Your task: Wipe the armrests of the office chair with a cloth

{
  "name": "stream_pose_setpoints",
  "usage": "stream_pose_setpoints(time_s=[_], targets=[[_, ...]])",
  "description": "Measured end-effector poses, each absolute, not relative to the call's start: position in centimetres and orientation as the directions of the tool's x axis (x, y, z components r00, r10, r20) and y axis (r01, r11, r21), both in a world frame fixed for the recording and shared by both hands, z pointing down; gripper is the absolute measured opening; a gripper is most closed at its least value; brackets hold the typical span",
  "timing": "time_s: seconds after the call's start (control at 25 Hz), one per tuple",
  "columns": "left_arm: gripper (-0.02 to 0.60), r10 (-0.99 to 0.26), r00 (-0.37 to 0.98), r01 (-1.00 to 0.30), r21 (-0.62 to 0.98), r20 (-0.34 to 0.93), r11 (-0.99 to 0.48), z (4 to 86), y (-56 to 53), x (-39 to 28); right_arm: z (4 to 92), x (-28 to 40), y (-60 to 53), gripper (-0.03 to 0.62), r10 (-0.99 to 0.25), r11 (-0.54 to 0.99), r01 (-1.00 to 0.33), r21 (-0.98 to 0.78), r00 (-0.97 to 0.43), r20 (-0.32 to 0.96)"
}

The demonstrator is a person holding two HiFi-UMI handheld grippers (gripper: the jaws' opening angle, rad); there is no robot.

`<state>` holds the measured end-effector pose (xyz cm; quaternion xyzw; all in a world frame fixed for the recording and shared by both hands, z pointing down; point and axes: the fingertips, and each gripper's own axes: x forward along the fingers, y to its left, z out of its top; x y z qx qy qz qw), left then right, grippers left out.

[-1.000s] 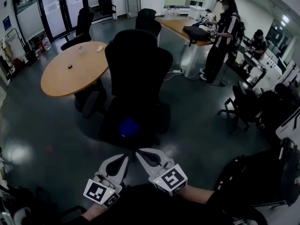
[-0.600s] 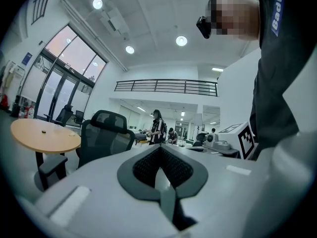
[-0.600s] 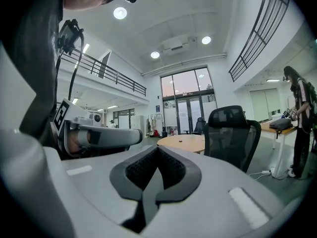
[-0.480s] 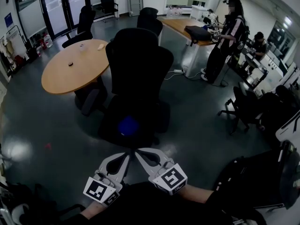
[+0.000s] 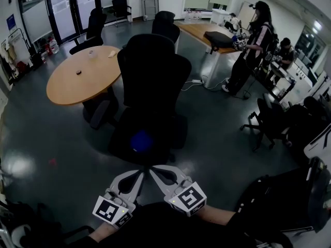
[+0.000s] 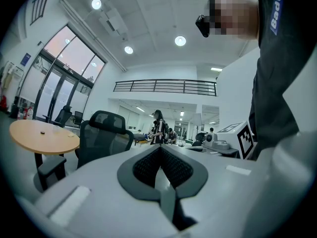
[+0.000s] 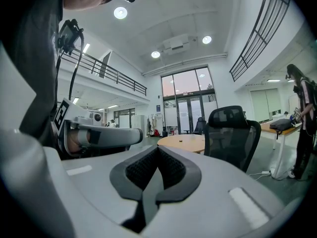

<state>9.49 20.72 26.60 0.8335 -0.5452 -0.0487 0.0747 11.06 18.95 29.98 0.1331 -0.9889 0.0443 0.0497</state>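
Note:
A black office chair [image 5: 152, 81] stands in the middle of the head view with its back to the round table. A blue cloth [image 5: 140, 141] lies on its seat. One armrest [image 5: 101, 112] shows at its left, the other [image 5: 180, 130] at its right. My left gripper [image 5: 139, 173] and right gripper [image 5: 153, 169] hover side by side just in front of the seat, tips close together, both shut and holding nothing. The left gripper view shows the shut left gripper [image 6: 159, 148] with the chair [image 6: 101, 140] beyond. The right gripper view shows the shut right gripper [image 7: 158, 149] and the chair [image 7: 232, 135].
A round wooden table [image 5: 83, 76] stands behind the chair at the left. A person [image 5: 253, 45] stands at a long desk [image 5: 199, 30] at the back right. More black chairs [image 5: 274, 120] are at the right, and one [image 5: 289, 195] close by at the lower right.
Both grippers have kept their place and stay shut. The person at the desk has shifted slightly to the right.

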Motion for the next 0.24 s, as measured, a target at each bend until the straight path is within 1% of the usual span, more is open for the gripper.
stream_pose_setpoints(time_s=[0.24], targets=[[0.015,-0.92,0.389,-0.901,0.192,-0.039,-0.389,25.42,20.48,9.64,29.94,11.1,19.05,0.002,-0.255,0.961,-0.264,-0.079,-0.961,0.11]])
